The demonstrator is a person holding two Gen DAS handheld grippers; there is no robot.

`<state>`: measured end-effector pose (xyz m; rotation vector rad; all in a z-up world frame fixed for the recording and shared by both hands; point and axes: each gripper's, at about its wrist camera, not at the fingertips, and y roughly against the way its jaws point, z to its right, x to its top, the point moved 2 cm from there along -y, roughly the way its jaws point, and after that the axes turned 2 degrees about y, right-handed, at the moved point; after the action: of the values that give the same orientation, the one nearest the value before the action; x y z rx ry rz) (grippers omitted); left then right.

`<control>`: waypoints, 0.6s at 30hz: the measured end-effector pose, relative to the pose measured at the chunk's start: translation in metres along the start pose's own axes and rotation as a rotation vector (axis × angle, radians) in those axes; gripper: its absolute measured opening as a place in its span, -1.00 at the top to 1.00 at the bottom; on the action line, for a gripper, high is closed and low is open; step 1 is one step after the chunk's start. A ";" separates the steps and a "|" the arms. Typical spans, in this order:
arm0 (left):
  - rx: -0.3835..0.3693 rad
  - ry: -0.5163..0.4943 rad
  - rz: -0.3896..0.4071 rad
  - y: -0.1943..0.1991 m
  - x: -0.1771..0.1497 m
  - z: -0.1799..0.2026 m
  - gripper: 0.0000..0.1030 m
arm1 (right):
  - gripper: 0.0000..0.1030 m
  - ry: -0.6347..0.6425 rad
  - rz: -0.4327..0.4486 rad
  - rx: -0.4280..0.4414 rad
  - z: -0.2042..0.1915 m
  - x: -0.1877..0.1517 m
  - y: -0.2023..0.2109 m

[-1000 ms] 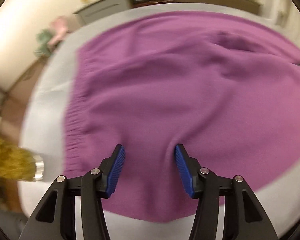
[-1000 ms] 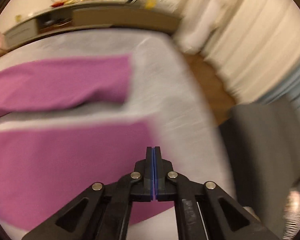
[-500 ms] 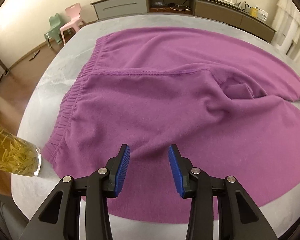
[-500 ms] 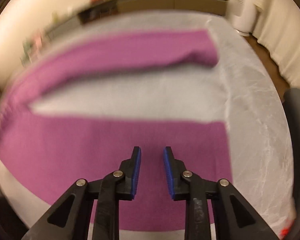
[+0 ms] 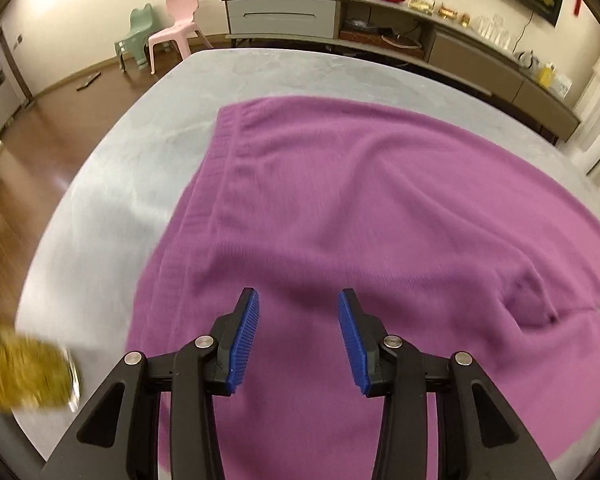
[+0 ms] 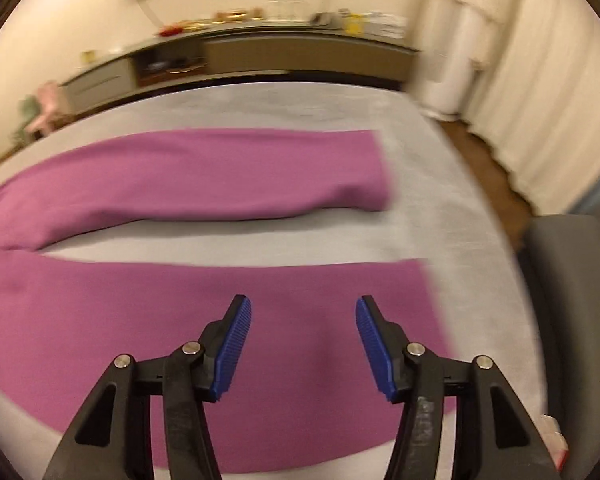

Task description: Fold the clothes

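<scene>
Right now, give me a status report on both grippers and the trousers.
Left gripper open, empty, over the waistband end. Right gripper open, empty, over the near leg. Purple trousers flat on the table, unfolded, legs apart. Glass near the left edge.

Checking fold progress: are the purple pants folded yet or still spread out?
Spread out. The pants lie flat on the table, both legs apart with bare table between them.

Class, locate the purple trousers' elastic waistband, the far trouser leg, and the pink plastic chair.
elastic waistband [image 5: 204,196], left wrist view, gathered edge.
far trouser leg [image 6: 220,172], right wrist view, mid-leg.
pink plastic chair [image 5: 179,20], left wrist view, backrest.
</scene>
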<state>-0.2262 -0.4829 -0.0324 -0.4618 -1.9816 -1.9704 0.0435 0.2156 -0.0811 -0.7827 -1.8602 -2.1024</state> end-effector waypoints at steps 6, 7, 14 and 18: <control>0.089 -0.103 -0.072 -0.042 0.040 0.017 0.18 | -0.23 0.068 -0.112 0.049 -0.011 -0.010 -0.033; 0.109 -0.115 -0.057 -0.046 0.047 0.022 0.18 | -0.24 0.060 -0.121 0.063 -0.007 -0.010 -0.035; 0.102 -0.093 -0.031 -0.036 0.061 0.044 0.25 | -0.26 0.114 -0.039 0.003 -0.018 0.006 0.006; 0.045 -0.183 0.006 0.004 0.033 0.047 0.22 | -0.26 0.188 0.103 0.076 -0.069 0.048 0.054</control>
<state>-0.2535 -0.4355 -0.0154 -0.6570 -2.1254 -1.9372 0.0141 0.1479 -0.0141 -0.6265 -1.7515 -1.9564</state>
